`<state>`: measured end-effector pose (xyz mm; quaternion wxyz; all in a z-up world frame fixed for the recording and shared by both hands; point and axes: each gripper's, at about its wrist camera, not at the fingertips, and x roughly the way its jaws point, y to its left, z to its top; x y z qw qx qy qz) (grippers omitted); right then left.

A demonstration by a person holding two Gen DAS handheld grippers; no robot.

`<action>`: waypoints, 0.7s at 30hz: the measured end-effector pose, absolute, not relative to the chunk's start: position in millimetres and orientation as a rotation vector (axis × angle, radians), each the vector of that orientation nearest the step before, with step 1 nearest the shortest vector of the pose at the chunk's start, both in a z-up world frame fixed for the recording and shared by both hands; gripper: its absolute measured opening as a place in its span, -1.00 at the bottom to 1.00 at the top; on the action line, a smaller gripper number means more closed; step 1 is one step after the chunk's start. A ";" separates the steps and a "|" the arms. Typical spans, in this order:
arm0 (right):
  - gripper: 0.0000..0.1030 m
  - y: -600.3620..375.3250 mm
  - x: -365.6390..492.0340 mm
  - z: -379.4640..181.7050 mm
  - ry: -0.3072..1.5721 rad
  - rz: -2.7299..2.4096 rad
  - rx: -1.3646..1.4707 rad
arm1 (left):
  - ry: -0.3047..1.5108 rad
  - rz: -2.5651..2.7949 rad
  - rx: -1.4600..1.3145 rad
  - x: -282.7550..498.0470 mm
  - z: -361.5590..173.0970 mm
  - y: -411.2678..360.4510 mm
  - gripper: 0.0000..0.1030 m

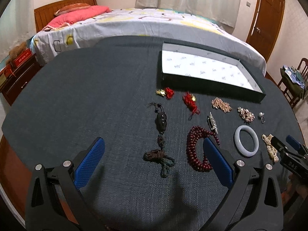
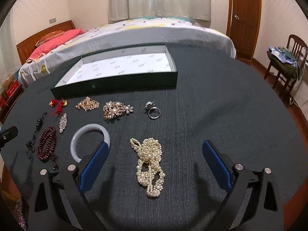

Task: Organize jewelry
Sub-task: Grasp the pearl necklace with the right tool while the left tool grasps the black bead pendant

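Currently the right gripper [image 2: 155, 163] is hovering with its fingers spread wide on either side of the pearl necklace [image 2: 149, 165], which is lying in a loose heap on the dark table cloth [image 2: 221, 115], on the near side of the tray [image 2: 123, 80]. Nothing is sitting between the blue pads [image 2: 92, 171] in contact; whether the tips are touching the cloth cannot be told. The step in hand appears to be picking up the pearls for transfer into the tray, which is showing only its printed white lining.

To do it well, the fingers should be closing across the thickest bunch of strands, low against the cloth, so that no loop is dangling free and snagging the tray wall on the way over. The pale bangle [image 2: 90, 140] is lying just beside the left-hand finger, partly behind it, and should be kept out of the closing path.

The left gripper [image 1: 154, 163] is likewise standing wide and holding nothing. The dark braided cord [image 1: 160, 140] is lying between its fingers, nearer than the tray, and the red bead bracelet [image 1: 198, 150] is sitting partly behind its right-hand pad. Red knotted charms [image 1: 190, 102], gold clusters [image 1: 221, 105] and a ring [image 2: 154, 113] are lying closest to the tray's near wall, untouched.
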<state>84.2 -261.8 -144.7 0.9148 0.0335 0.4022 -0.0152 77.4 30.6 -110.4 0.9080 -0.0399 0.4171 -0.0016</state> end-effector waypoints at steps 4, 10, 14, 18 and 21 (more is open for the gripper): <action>0.12 -262.0 89.6 -157.1 0.875 -0.017 0.079 | 0.867 -0.017 -0.082 81.3 -115.1 26.1 0.93; 0.08 -256.8 87.0 -160.3 0.871 -0.023 0.038 | 0.887 -0.031 -0.076 86.0 -122.5 20.3 0.93; -0.12 -258.3 85.0 -159.5 0.861 -0.016 0.038 | 0.904 -0.017 -0.073 92.1 -127.5 21.7 0.93; -0.45 -257.3 86.4 -158.5 0.858 0.009 0.041 | 0.914 0.004 -0.070 100.9 -132.3 26.7 0.88; -0.59 -254.5 88.0 -158.2 0.857 0.027 0.035 | 0.927 0.006 -0.063 113.4 -136.7 30.0 0.71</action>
